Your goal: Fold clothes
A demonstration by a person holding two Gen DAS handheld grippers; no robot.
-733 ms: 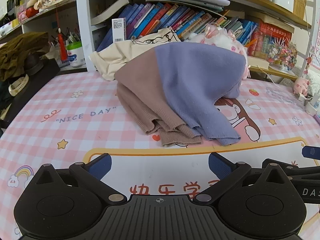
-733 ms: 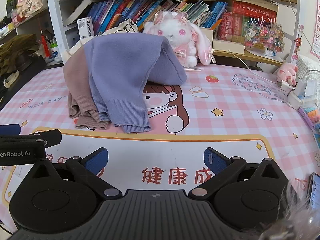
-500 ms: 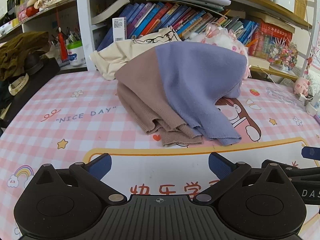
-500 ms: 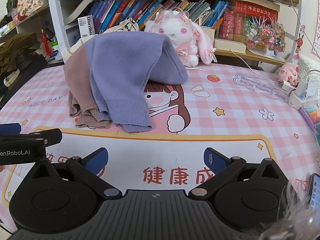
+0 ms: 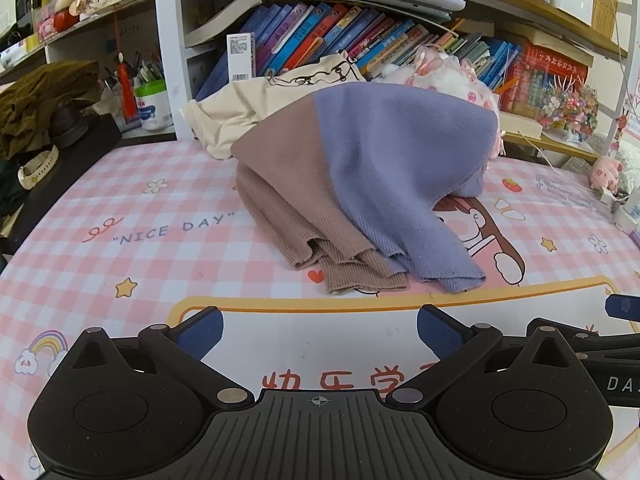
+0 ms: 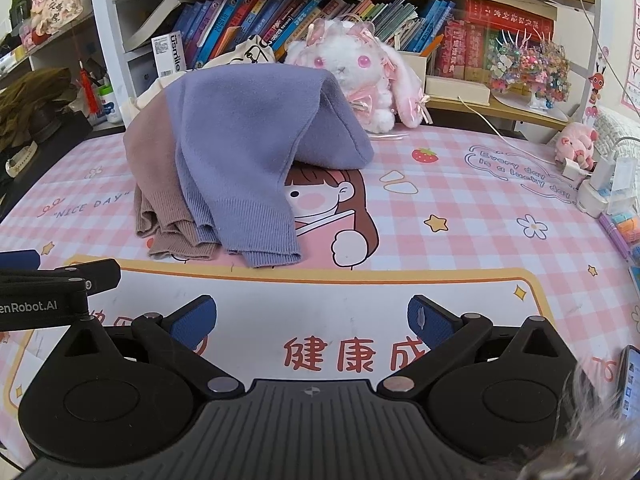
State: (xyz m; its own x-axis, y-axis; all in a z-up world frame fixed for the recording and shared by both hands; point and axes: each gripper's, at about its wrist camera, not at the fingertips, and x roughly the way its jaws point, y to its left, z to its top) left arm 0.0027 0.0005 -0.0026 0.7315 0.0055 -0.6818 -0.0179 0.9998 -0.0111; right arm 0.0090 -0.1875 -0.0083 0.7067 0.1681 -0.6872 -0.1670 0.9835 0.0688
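Soft, floppy knit sweater (image 5: 372, 184) heaped mid-counter, both jaws spread wide and empty; I'd pinch the ribbed hem (image 5: 360, 272) nearest the counter's front edge.

On the mat I count one two-tone sweater (image 5: 360, 184), one cream garment (image 5: 240, 112) behind it, one plush bunny (image 6: 352, 76), and two grippers, left gripper (image 5: 318, 332) and right gripper (image 6: 312, 318).
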